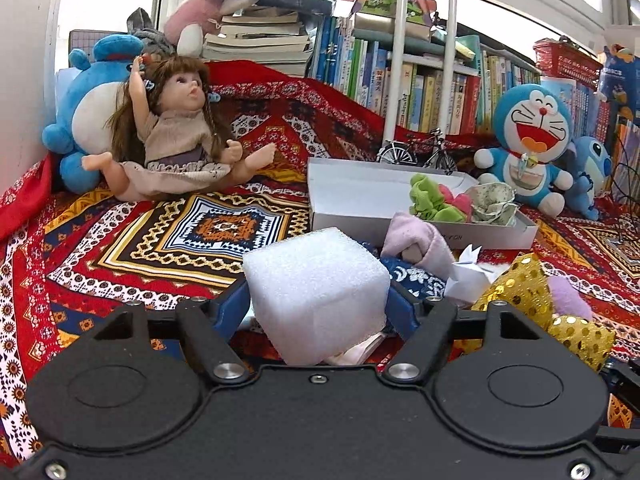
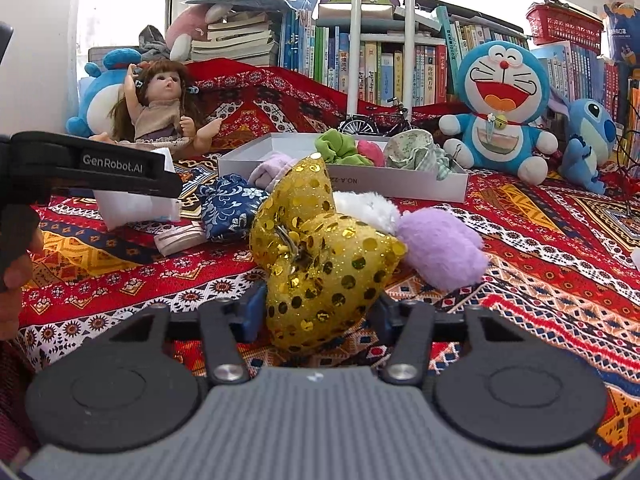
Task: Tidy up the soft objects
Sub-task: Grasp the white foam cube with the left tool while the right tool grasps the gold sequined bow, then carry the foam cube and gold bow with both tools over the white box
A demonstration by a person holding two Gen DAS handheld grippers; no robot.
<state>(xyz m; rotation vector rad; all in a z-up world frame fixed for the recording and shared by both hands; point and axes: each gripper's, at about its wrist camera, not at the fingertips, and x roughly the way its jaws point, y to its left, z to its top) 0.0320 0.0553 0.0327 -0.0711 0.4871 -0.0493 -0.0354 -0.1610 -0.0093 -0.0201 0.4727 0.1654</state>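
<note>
Here the left gripper point(image 1: 318, 304) clamps the white foam block point(image 1: 316, 292), while the right gripper point(image 2: 318, 308) pinches the gold sequined pouch point(image 2: 320, 256) lying on the patterned cloth point(image 2: 540, 240). This looks like the pickup step; next, both likely need lifting toward the white box point(image 2: 400, 184) just beyond.

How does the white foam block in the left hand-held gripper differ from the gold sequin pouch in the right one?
The foam block is plain white; the sequin pouch is shiny gold with round sequins. The block is a boxy cube with flat faces; the pouch is lumpy and pinched in the middle. The block sits between the left hand-held gripper fingers; the pouch sits between the right hand-held gripper fingers. Both are outside the white box.
</note>
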